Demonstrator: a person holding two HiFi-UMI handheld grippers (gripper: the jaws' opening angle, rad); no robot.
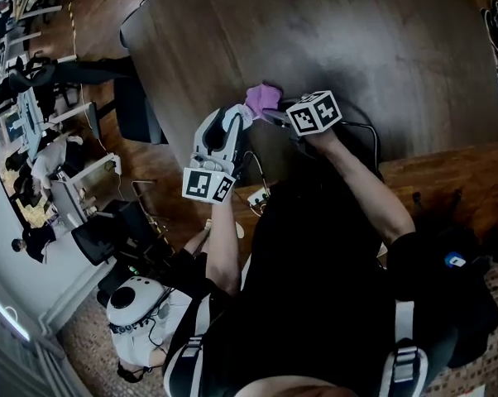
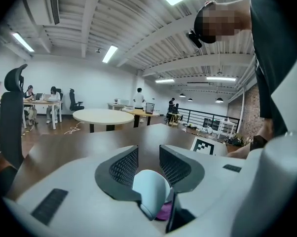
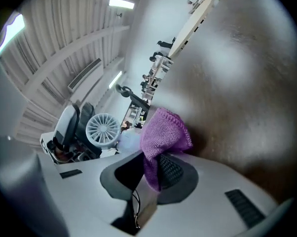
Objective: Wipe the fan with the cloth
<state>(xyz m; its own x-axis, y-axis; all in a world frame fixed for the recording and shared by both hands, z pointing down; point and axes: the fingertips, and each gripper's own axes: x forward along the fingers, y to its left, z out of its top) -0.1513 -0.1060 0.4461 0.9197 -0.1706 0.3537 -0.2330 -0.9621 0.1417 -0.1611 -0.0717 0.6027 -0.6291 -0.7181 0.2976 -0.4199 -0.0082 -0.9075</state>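
My left gripper holds a small white fan over the near edge of the dark wooden table. In the left gripper view the fan's pale rounded body sits wedged low between the jaws of the left gripper, with a bit of purple cloth under it. My right gripper is shut on a purple cloth, bunched just beyond the fan. The right gripper view shows the cloth sticking up out of the right gripper, and the fan's round grille beside the left gripper.
A black cable loops on the table by my right wrist. Left of the table are office chairs and desks. The left gripper view shows a black chair close by, a round table and people at desks far off.
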